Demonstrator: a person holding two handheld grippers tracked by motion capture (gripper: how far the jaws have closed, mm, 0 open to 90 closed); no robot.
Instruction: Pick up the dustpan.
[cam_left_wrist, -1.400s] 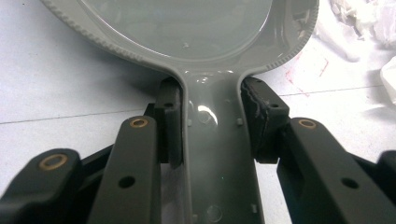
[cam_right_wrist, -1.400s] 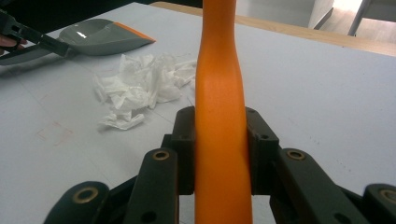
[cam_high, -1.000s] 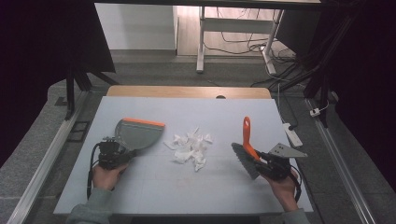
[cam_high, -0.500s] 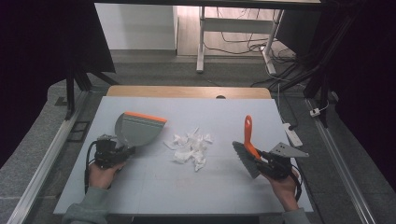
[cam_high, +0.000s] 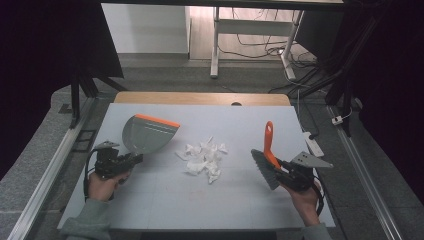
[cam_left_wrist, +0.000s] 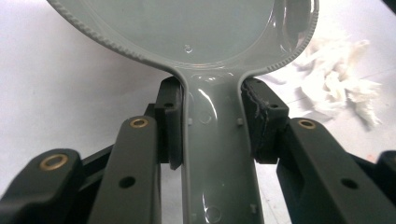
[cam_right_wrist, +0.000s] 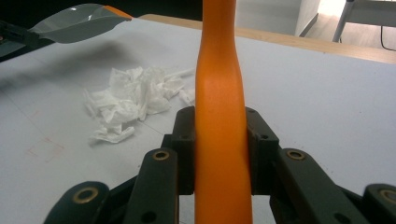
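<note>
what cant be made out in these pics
- Brush bristles: cut off by the bottom edge in the right gripper view, where the orange handle stands in front.
- Dustpan front lip: cut off by the top edge in the left gripper view.
- Paper scraps: too small in the high view to count the pieces.
- Left gripper pads: too small in the high view, with the person's hand around the gripper body.

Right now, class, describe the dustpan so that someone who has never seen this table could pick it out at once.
Start at the pale table, then find the white paper scraps heaped at its middle. Left of that heap, the left gripper clamps a handle: that is the dustpan, the one broad grey scoop, edged with an orange lip, unlike the narrow orange-handled brush.
</note>
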